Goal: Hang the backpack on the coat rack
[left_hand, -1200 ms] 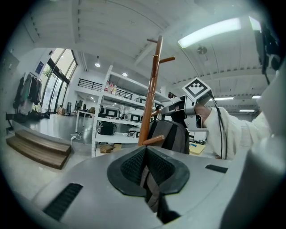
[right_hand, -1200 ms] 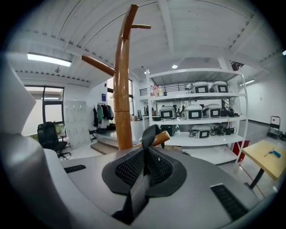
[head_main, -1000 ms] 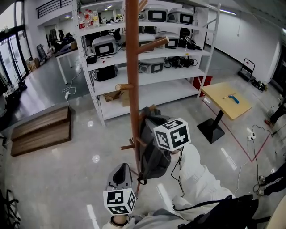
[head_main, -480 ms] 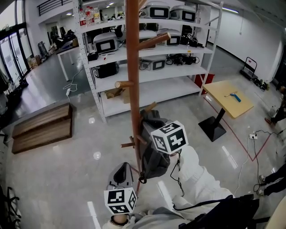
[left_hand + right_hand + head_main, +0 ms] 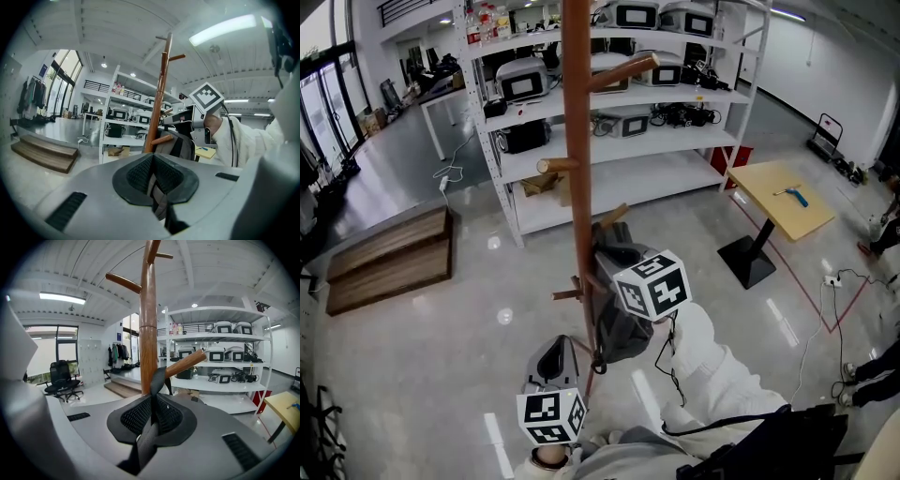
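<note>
Glossy grey floor (image 5: 422, 375) bearing the wooden coat rack (image 5: 577, 141), a white shelving unit (image 5: 675, 178) behind it, a low wooden platform (image 5: 389, 258) at left, and a yellow pedestal worktop (image 5: 783, 202) at right.

Backpack (image 5: 623, 336) against coat rack (image 5: 577, 141); shelves (image 5: 647, 183) behind

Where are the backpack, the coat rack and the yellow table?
backpack (image 5: 623, 339), head view, on its dark lower body.
coat rack (image 5: 577, 141), head view, on its upright wooden pole.
yellow table (image 5: 773, 218), head view, on a bare part of its top.
</note>
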The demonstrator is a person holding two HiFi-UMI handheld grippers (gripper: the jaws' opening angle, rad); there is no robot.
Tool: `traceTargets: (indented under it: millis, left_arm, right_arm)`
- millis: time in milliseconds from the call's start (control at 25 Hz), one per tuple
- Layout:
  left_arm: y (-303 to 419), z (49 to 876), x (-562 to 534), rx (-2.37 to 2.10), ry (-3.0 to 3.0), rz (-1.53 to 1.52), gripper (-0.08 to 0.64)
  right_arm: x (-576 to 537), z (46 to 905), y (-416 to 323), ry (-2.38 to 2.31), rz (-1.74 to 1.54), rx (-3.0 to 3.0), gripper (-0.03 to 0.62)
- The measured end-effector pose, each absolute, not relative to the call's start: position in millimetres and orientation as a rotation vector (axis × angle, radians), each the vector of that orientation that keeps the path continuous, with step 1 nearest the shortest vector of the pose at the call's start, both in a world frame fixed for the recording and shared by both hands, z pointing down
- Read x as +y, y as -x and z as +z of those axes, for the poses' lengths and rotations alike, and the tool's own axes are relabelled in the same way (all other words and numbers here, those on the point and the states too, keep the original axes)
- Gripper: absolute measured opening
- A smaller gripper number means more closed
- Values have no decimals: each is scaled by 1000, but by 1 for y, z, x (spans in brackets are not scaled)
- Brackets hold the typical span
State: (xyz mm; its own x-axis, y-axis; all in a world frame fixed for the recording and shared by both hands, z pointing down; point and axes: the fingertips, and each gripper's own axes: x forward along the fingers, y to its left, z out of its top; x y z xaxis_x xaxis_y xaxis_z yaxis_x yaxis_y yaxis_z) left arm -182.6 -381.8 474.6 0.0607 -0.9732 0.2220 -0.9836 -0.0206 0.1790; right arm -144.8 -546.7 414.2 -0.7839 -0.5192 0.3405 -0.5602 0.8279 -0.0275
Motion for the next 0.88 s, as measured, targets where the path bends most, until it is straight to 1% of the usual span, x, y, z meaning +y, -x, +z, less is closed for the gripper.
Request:
traceTargets:
  millis: [400, 880]
  left_arm:
    - [174, 473, -380, -1966, -2071, 60, 0]
    - [178, 473, -361, -1972, -2052, 43, 0]
  right_arm:
    - [-555, 417, 141, -935, 18, -2678, 28]
    - [-538, 390, 113, -1082, 60, -2740, 69]
